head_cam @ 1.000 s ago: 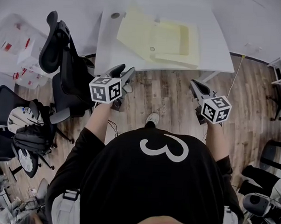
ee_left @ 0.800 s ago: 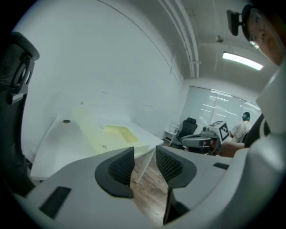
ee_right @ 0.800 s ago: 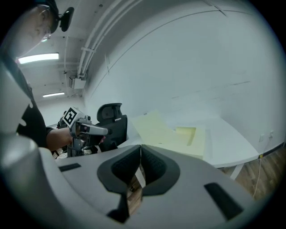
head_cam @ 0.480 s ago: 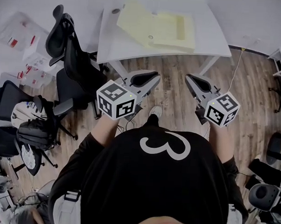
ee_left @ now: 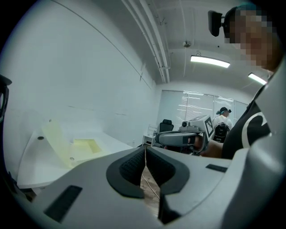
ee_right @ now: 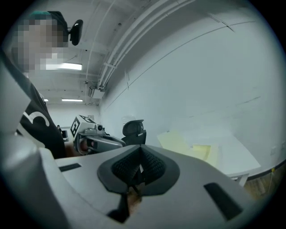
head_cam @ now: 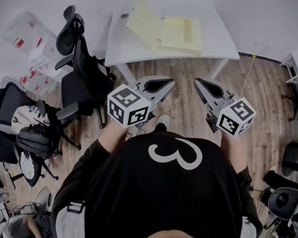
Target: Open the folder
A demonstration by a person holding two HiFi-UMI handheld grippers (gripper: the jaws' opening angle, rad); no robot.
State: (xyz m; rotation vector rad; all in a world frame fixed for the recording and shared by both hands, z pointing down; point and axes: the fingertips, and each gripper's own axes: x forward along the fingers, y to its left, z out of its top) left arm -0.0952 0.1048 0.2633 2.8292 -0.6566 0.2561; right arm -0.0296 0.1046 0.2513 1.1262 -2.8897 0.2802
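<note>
Folder, pale yellow card, lying spread open on the white surface, towards the far side by the wall, left flap tilted up. Well apart from both tongs. Left tongs, grey plastic with a black-and-white marker cube, held over the wood-plank floor short of the surface. Jaws just closed, pads pressed together, nothing between them. Right tongs, same build, held alongside, also over the floor. Jaws together too, gripping nothing. All 2 aimed towards the surface. Black high-backed office chair parked just beside the surface's left side.
</note>
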